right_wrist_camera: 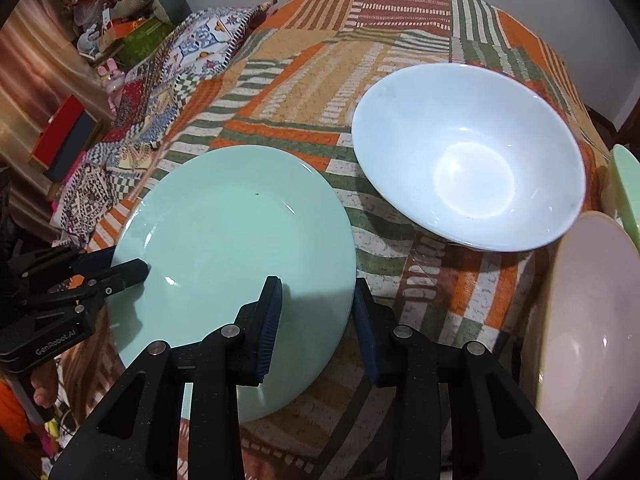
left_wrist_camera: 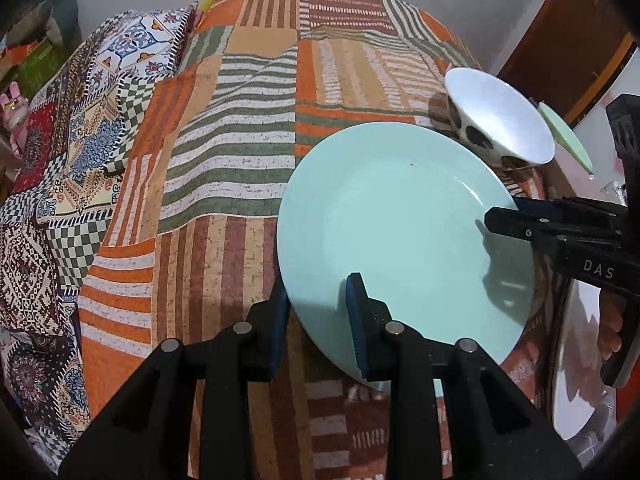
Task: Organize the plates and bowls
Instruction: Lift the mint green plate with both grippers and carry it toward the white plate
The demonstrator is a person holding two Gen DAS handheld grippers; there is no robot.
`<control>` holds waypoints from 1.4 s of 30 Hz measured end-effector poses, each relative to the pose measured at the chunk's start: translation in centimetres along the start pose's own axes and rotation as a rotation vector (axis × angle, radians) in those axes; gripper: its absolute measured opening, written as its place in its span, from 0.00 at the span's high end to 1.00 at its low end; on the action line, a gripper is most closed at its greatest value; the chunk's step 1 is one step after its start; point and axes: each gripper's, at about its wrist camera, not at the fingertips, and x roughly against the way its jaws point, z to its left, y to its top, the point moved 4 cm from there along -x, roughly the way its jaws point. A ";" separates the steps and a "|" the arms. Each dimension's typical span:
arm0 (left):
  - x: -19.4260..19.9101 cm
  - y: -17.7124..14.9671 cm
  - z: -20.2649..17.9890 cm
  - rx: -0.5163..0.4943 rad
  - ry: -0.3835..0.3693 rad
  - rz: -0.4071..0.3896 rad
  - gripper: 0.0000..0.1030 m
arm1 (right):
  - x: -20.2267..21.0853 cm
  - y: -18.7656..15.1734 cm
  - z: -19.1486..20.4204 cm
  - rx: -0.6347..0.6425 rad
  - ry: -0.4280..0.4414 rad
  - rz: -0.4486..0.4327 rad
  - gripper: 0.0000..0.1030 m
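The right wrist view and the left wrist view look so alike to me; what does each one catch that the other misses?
Only the right wrist view shows the inside bottom of the white bowl, a pink bowl at the right edge, and red boxes on the left.

Only the left wrist view shows the white bowl's dark-patterned outside and a pink toy at the left edge.

Both show the mint plate on the patchwork cloth, with the left gripper and the right gripper each straddling its rim from opposite sides.

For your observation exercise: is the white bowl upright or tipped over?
Upright. The white bowl sits on the patchwork cloth with its opening upward, empty inside.
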 end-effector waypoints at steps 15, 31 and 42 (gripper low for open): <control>7.1 -0.4 -2.8 -0.006 -0.005 -0.119 0.73 | 6.8 -1.1 0.8 0.014 0.019 -0.148 0.70; 13.5 -2.4 -7.8 -0.070 -0.002 -0.215 0.73 | 13.4 -4.7 -0.1 -0.012 0.033 -0.271 0.74; 15.4 -4.6 -12.9 -0.168 -0.039 -0.228 0.73 | 16.8 -8.2 -2.5 -0.076 -0.008 -0.312 0.74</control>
